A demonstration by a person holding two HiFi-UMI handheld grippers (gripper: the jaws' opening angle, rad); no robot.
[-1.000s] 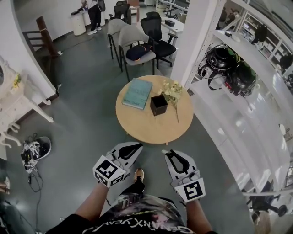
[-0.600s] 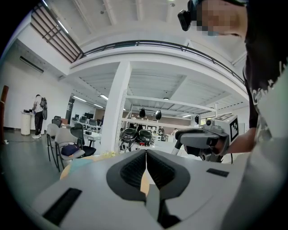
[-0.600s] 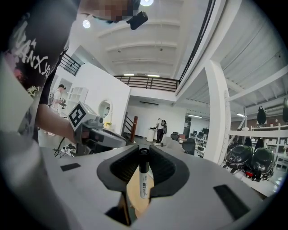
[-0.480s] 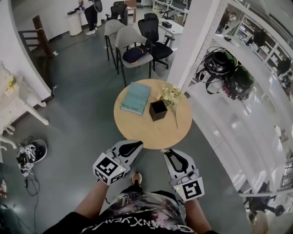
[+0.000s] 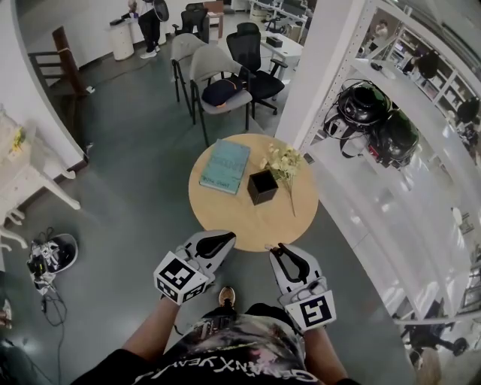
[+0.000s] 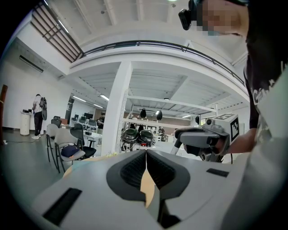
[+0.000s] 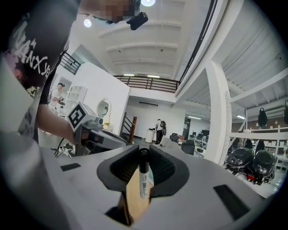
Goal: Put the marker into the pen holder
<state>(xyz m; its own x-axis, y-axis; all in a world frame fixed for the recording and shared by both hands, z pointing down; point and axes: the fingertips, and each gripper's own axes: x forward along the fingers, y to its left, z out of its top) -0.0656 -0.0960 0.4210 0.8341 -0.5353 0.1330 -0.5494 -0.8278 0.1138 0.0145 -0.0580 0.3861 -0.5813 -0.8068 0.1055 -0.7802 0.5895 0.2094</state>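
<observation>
Right gripper [image 5: 275,249] low in the near part of the scene, short of the near edge of the round wooden table [image 5: 225,219] and not over it. Jaws partly closed, clamped on the marker [image 7: 142,177]. Marker lengthwise between the pads, dark capped end up at the jaw tips, pale printed barrel running back toward the gripper body.

Left gripper [image 5: 228,238] just left of the right one, at much the same height, also short of the table. Jaws pressed together, only a thin seam between the pads, nothing gripped.

Black square pen holder [image 5: 261,186] upright near the middle of the table, open top upward, well apart from both grippers and beyond them. Teal book [image 5: 225,164] flat on the tabletop, left of the holder and slightly farther. Sprig of pale flowers [image 5: 284,160] just right of the holder, thin stem trailing toward the near edge.

Beyond the table, a grey chair [image 5: 218,64] with a dark bundle on its seat, and a black office chair [image 5: 254,49] beside it. At right, white shelving with dark helmets [image 5: 376,113]. Far left, a standing person [image 5: 150,16].
</observation>
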